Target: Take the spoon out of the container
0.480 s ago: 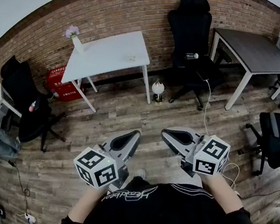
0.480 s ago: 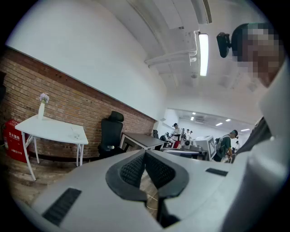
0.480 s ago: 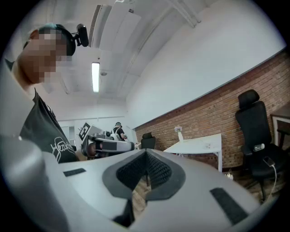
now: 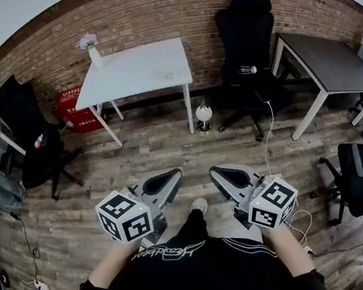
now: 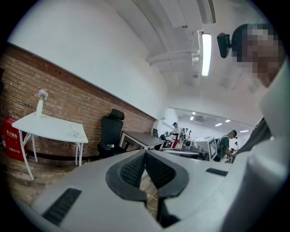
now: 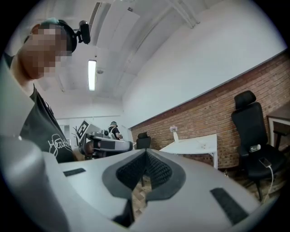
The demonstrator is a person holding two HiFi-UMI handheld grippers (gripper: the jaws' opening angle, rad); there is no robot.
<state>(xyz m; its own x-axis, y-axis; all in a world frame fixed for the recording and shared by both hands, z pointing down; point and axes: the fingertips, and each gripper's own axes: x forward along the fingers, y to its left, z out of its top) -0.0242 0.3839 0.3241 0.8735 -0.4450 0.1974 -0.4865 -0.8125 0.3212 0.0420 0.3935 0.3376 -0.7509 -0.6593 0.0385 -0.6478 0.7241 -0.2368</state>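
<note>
No spoon or container shows in any view. In the head view I hold both grippers in front of my chest, above the wooden floor. My left gripper (image 4: 176, 172) points up toward the white table (image 4: 139, 67); its jaws meet at the tip with nothing between them. My right gripper (image 4: 212, 172) sits beside it, jaws likewise closed and empty. The left gripper view shows its dark pads (image 5: 145, 156) touching. In the right gripper view the pads (image 6: 146, 156) also touch, and the left gripper (image 6: 127, 146) appears at the left.
A white table with a vase (image 4: 90, 44) stands by the brick wall. A black office chair (image 4: 251, 43) and a dark table (image 4: 329, 62) are at the back right. More chairs (image 4: 28, 131) (image 4: 359, 174) stand at both sides. A cable (image 4: 268, 137) crosses the floor.
Both grippers stay where they were. A shoe and leg have come forward between them near the bottom centre, and the view has shifted slightly.
</note>
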